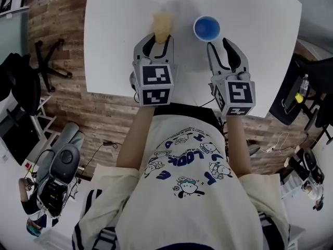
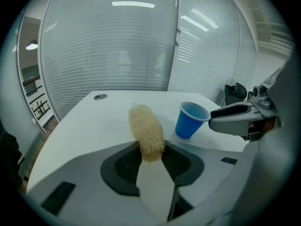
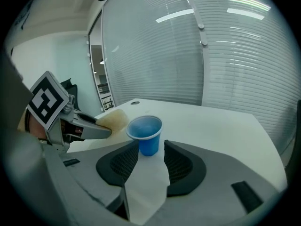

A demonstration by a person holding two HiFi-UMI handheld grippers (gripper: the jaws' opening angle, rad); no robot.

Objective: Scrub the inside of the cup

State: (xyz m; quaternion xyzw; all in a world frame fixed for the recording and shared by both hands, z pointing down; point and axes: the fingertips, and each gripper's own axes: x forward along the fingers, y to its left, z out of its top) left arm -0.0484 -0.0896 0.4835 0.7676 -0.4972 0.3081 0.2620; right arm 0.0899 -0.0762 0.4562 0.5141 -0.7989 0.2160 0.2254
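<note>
The white worktop lies open ahead of both grippers to its far edge; its near edge runs beneath them. The blue cup stands upright just ahead of the right gripper, at its tips, whose jaws are apart and clear of it. The left gripper is clamped on a pale, rough scrub sponge. The floor is wood, and blinds hang beyond.

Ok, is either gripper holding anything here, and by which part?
The left gripper pinches the loofah scrubber by its near end. The right gripper holds nothing: its jaws stand apart, the blue cup just ahead, untouched.
</note>
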